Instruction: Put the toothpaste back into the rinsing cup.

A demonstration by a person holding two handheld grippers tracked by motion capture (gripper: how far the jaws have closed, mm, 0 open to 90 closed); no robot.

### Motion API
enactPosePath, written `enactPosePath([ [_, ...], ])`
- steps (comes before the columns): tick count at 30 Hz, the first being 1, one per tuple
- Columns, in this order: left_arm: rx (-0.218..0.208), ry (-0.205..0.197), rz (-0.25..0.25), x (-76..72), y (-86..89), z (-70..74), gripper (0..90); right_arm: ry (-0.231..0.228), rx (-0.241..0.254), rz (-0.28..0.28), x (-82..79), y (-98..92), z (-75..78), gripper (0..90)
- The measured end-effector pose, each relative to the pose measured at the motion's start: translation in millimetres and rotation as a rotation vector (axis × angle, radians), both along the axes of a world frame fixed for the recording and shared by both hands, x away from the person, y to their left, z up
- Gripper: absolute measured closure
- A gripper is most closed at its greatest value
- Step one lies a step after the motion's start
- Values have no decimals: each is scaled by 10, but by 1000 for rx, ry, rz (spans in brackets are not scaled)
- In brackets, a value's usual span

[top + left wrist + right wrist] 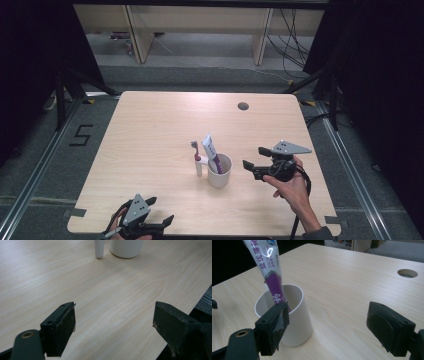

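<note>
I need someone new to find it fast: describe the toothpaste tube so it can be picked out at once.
Start at the light wooden table and find the white cup near its middle. The toothpaste tube stands tilted inside that cup. Unlike the toothbrush standing just outside the cup, it is a flat white tube with a purple band and printed lettering.

cup [220, 172] white | tube [210, 150] white w/ purple band | toothbrush [197, 159] white/red | table [150, 130] light woodgrain
</note>
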State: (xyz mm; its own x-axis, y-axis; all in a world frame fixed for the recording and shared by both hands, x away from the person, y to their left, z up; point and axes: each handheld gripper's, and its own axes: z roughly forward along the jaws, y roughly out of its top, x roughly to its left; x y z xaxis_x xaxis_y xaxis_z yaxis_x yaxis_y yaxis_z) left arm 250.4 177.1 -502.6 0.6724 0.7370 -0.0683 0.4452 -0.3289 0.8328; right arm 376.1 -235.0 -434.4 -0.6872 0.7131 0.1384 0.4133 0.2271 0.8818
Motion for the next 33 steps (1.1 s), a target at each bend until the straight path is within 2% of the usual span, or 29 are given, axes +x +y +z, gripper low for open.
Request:
enactPosePath([
  [1,-1,0,1,1,0,0,178,25,8,-9,-22,-7,0,194],
  [6,-3,1,4,2,1,0,178,14,-4,-15,-46,-88,-31,194],
  [8,-5,3,6,1,0,-2,178,40,9,-30,-77,-109,-41,193],
  [9,-4,3,5,2,-1,-3,178,30,-5,-28,-81,-135,-44,193],
  [10,-4,3,5,3,-1,-3,178,35,8,-31,-94,-148,-55,192],
  [13,-4,4,5,4,-2,-4,178,9,-10,-37,-105,-211,-74,189],
  [14,-10,1,6,6,-4,-10,178,28,3,-44,-123,-222,-77,189],
  [16,-10,1,6,8,-3,-11,178,19,1,-49,-144,-271,-89,188],
  [19,-12,0,9,9,-2,-11,178,54,12,-61,-202,-322,-105,188],
  [20,-11,1,13,8,-1,-9,178,46,19,-64,-204,-334,-127,188],
  [22,-14,1,13,11,-2,-8,178,65,2,-75,-230,-377,-140,188],
  [25,-7,3,17,8,-2,-4,178,68,16,-80,-258,-413,-182,187],
  [26,-11,1,13,13,-2,-10,178,39,-19,-74,-249,-447,-193,187],
  [27,-16,1,16,13,-6,-13,178,54,-1,-79,-268,-442,-207,186],
  [29,-9,3,17,10,-3,-8,178,45,-18,-80,-281,-466,-235,185],
  [30,-15,1,16,12,-4,-13,179,67,-3,-86,-303,-461,-237,184],
  [31,-16,-1,16,11,-4,-14,178,47,-21,-75,-304,-490,-239,183],
  [33,-13,0,15,10,-2,-13,178,55,-5,-88,-334,-497,-256,182],
])
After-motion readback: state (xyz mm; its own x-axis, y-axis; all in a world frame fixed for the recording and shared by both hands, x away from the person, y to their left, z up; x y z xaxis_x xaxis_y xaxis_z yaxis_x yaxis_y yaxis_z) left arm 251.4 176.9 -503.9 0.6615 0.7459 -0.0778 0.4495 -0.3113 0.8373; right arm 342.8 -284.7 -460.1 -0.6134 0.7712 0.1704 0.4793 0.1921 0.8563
